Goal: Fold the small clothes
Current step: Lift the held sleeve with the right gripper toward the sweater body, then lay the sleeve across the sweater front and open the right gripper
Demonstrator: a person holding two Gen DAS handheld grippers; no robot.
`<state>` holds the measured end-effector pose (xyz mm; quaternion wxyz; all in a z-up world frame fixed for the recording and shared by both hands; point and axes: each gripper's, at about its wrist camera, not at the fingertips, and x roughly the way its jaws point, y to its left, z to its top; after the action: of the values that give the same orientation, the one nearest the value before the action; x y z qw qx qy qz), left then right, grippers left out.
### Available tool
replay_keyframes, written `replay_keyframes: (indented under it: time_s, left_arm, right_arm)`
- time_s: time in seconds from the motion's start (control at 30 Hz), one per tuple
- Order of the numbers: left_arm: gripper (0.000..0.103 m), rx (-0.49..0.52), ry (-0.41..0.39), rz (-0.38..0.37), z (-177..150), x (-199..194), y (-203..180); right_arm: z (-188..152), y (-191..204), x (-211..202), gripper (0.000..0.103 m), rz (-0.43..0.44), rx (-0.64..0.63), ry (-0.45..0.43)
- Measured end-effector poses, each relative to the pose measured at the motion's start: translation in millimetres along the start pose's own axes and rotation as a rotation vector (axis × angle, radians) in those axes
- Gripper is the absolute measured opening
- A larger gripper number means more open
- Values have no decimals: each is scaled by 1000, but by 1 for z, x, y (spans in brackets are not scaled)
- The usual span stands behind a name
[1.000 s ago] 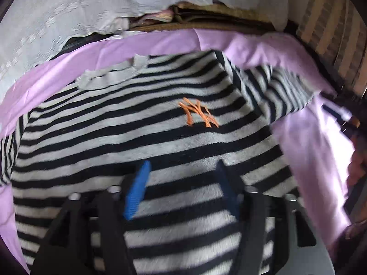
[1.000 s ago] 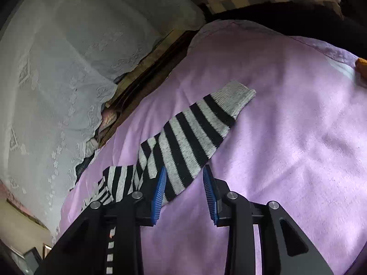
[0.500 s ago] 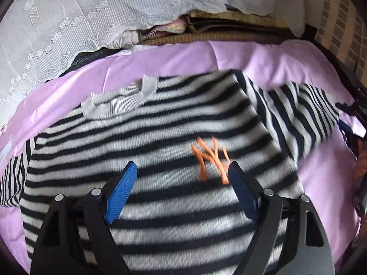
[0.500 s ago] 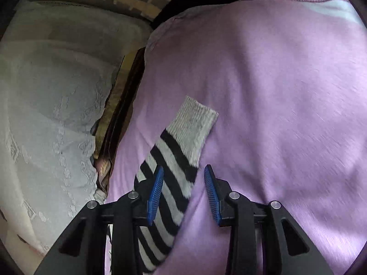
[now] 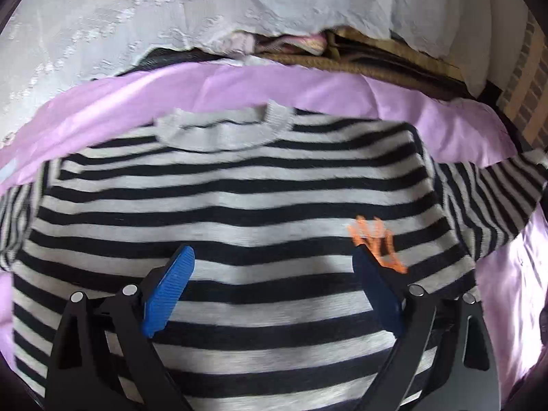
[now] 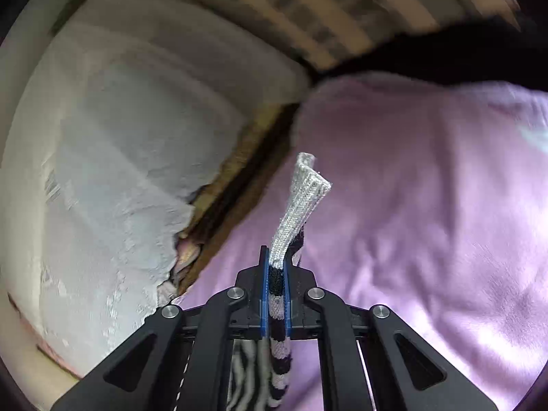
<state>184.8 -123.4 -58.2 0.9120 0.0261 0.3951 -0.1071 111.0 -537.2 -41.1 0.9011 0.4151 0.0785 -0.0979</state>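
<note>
Striped sweater (image 5: 239, 226) flat on purple sheet (image 6: 428, 205); soft, light, limp knit.
Right gripper (image 6: 275, 267) clamped on sleeve (image 6: 301, 202) near cuff, lower centre; left gripper (image 5: 274, 267) spread open over torso. Hem likely grips best.

left gripper (image 5: 270, 275): black angular frame, triangular cut-outs, silver screws | fingers (image 5: 169, 286): ribbed blue pads | right gripper (image 6: 274, 274): same black frame, silver screws, thin blue pads

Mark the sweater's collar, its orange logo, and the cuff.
collar (image 5: 222, 133): left wrist view, grey ribbed neckband.
orange logo (image 5: 376, 239): left wrist view, stitching on chest.
cuff (image 6: 301, 198): right wrist view, grey ribbed sleeve end.
</note>
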Motion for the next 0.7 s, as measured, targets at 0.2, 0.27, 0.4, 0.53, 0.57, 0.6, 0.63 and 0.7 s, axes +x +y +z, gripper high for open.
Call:
replay_keyframes:
  time_s: [0.2,0.27,0.4,0.53,0.57,0.6,0.63,0.7]
  left_arm:
    - [91,12,-12,88,3,-11,51]
    - [91,16,-11,131,2,-10,69]
    - [91,-57,32,129,-4,-6,117]
    - [91,-162,74,63,-6,0,155]
    - [91,-170,73,65,-7,0,160]
    - [91,-176,71,69,-7,0,164]
    - [90,-187,66,73,-7,0,170]
    - [90,-201,58,73,-7,-1,177]
  right_arm:
    - [-17,82,-18,7,51,-230,4]
    - [-30,111,-23,7,68,-319,13]
    - [-60,162,-23,7,116,-427,48]
    - [-97,206,-12,7,174,-478,131]
    - [-110,218,-7,7,187,-494,157]
    - [-123,228,-2,7,197,-508,183]
    - [-135,236,2,7,205,-521,206]
    - [-165,252,14,7,216,-554,261]
